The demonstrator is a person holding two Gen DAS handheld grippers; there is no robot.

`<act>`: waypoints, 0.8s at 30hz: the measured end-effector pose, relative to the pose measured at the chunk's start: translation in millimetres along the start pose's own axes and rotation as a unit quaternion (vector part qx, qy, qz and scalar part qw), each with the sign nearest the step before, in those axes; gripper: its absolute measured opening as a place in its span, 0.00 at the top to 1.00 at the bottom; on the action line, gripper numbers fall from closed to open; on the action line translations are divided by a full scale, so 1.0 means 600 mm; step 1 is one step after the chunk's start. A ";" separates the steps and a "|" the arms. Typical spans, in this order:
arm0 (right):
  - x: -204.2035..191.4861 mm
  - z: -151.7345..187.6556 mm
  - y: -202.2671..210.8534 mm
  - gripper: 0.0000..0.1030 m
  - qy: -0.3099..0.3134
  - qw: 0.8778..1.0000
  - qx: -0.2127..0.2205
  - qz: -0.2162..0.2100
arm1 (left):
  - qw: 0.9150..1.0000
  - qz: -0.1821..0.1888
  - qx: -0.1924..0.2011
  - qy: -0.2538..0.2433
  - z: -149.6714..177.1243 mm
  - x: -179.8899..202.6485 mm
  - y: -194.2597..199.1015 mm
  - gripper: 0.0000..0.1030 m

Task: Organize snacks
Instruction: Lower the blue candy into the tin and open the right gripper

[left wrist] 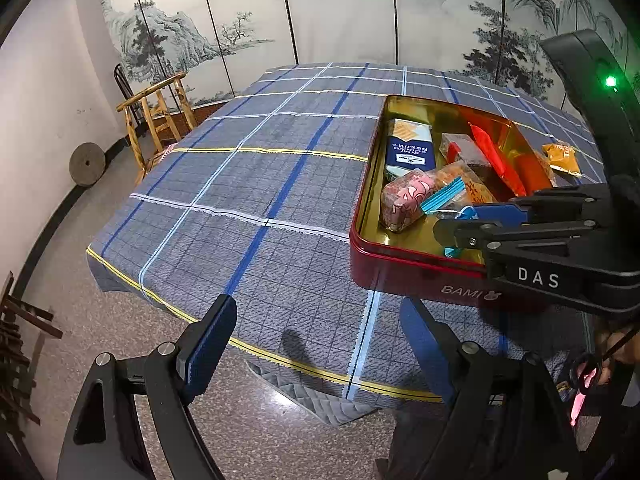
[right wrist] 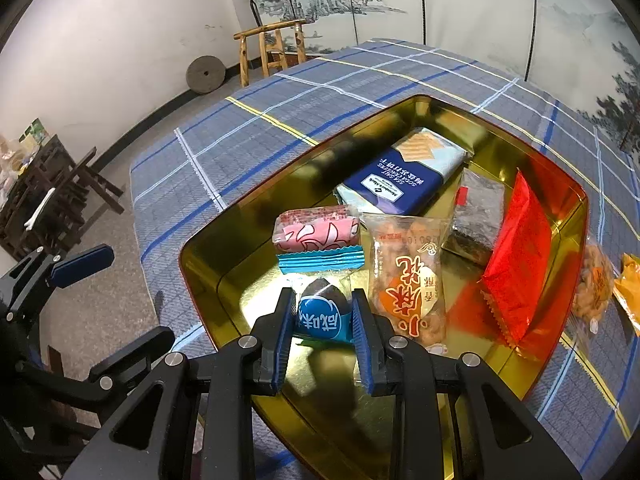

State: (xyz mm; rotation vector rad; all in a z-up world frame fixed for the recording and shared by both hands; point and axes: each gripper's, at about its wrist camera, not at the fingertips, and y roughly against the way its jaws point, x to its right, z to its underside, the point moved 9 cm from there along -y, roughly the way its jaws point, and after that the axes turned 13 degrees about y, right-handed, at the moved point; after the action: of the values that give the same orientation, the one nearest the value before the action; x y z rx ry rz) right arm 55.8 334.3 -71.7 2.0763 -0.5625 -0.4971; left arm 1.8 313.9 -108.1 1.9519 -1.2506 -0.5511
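A red tin with a gold inside [left wrist: 404, 276] [right wrist: 224, 252] sits on the checked tablecloth and holds several snacks: a blue cracker pack [right wrist: 404, 176], a pink packet [right wrist: 316, 228], a peanut-snack bag [right wrist: 412, 280], a dark bar [right wrist: 478, 216] and a red packet [right wrist: 520, 256]. My right gripper [right wrist: 322, 316] is shut on a blue-wrapped egg snack [right wrist: 324, 312] just above the tin's near floor; it also shows in the left wrist view [left wrist: 464, 224]. My left gripper [left wrist: 316, 344] is open and empty over the table's near edge, left of the tin.
Orange snack packets [right wrist: 628, 292] [left wrist: 562, 158] lie on the cloth outside the tin's right side. The checked tablecloth [left wrist: 256, 184] stretches left of the tin. A wooden stool [left wrist: 156, 120] and a stone wheel [left wrist: 87, 164] stand by the wall.
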 end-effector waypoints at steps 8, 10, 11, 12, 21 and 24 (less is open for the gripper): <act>0.004 -0.002 -0.002 0.71 -0.001 1.000 0.002 0.003 | 1.000 -0.002 -0.003 -0.001 0.004 0.001 -0.004 0.21; 0.005 -0.004 -0.001 0.71 -0.004 1.000 0.006 0.002 | 1.000 -0.003 -0.004 -0.001 0.004 0.001 -0.004 0.21; 0.006 -0.005 0.001 0.71 -0.004 1.000 0.008 0.002 | 1.000 -0.003 -0.004 -0.001 0.004 0.001 -0.003 0.21; 0.006 -0.006 0.003 0.71 -0.005 1.000 0.010 0.002 | 1.000 -0.003 -0.004 -0.002 0.004 0.001 -0.003 0.21; 0.015 -0.012 0.035 0.71 -0.018 0.999 0.038 -0.003 | 1.000 -0.007 0.001 -0.007 0.000 0.007 0.004 0.21; 0.021 -0.007 0.054 0.71 -0.023 0.998 0.053 -0.004 | 1.000 -0.009 0.004 -0.011 -0.002 0.013 0.011 0.21</act>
State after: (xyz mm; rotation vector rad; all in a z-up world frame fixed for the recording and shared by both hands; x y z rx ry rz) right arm 61.8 313.9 -43.6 2.1722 -0.6200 -0.5303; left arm 2.3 305.6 -101.8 1.9716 -1.2516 -0.5786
